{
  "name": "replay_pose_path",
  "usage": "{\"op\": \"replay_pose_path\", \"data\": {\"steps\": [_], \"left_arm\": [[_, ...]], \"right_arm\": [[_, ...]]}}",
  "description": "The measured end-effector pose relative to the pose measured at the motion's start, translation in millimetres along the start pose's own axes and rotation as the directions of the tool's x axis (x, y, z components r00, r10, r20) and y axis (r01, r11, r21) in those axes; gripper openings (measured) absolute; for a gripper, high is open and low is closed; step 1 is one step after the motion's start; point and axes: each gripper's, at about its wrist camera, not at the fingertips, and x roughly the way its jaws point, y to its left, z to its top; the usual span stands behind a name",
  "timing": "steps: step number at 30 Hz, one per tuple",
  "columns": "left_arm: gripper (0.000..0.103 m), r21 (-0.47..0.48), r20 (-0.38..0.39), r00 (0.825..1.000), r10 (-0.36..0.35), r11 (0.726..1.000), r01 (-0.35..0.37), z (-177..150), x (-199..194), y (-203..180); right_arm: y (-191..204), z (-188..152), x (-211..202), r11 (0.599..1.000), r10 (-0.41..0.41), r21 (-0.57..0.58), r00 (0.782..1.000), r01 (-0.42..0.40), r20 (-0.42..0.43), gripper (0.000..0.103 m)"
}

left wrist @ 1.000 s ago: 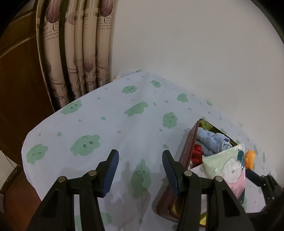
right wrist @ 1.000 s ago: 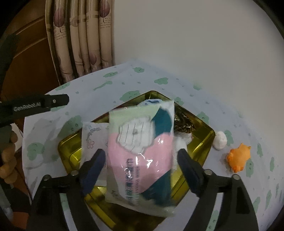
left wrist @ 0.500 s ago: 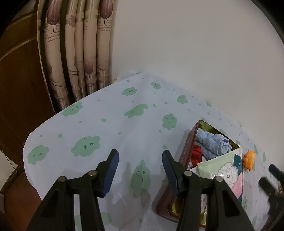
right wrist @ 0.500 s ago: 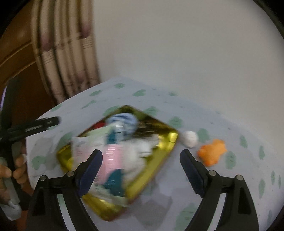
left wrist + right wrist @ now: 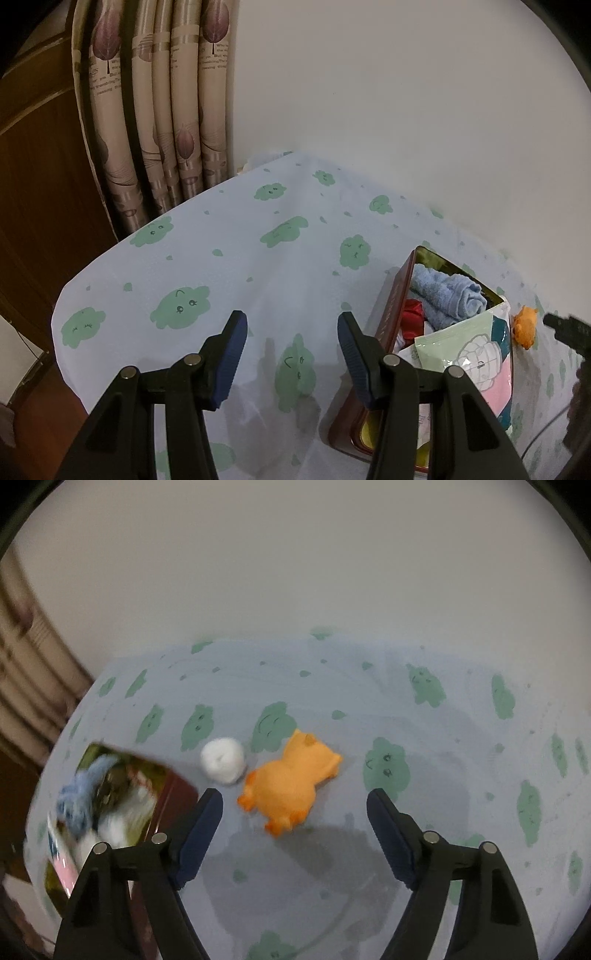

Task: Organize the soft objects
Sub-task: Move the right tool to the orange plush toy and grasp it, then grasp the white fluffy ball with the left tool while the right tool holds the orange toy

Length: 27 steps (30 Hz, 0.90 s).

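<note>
Right wrist view: right tongs (image 5: 295, 812), wide and empty, jaws just narrowing, face the orange toy (image 5: 291, 781) on the counter (image 5: 461, 768), long axis slanting across the gap; left tongs (image 5: 291, 350) wide, farther off.

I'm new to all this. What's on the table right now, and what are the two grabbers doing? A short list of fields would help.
Surface: table with cloud-print cloth
Container: tin box, open
In box: blue towel, red item, wrapped packet
Outside box: orange toy beside white ball
Left gripper: jaws open, empty, over bare cloth
Right gripper: jaws open and just closing a little, empty, above the orange toy
</note>
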Motion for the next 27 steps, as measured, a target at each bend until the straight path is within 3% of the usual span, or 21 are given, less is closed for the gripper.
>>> {"op": "replay_pose_path", "data": {"steps": [4,7,13,14,15,21,27], "left_arm": [[0.052,0.013,-0.002,1.0,0.005,1.0,-0.005,0,2,-2],[0.052,0.02,0.001,1.0,0.01,1.0,-0.01,-1,2,-4],[0.052,0.039,0.014,1.0,0.018,0.999,-0.019,-1,2,-7],[0.052,0.043,0.015,1.0,0.017,0.999,-0.018,-1,2,-8],[0.052,0.05,0.013,1.0,0.02,0.999,-0.021,-2,2,-10],[0.052,0.114,0.049,0.996,0.071,0.991,-0.076,-4,-4,-24],[0.052,0.143,0.044,0.999,0.017,0.99,-0.024,-2,-18,-44]], "right_arm": [[-2,15,25,0.999,-0.005,0.049,0.998,0.008,-0.06,0.076],[-1,19,44,0.997,-0.029,0.074,0.994,0.037,-0.104,0.064],[-1,21,66,0.992,-0.019,0.118,0.994,0.032,-0.106,0.056],[0,21,68,0.993,-0.014,0.117,0.995,0.026,-0.099,0.053],[0,22,68,0.993,-0.007,0.114,0.996,0.017,-0.092,0.043],[-10,23,65,0.993,0.057,0.107,0.995,-0.048,-0.081,0.041],[-30,16,40,0.996,0.055,0.071,0.998,-0.052,-0.042,0.041]]}}
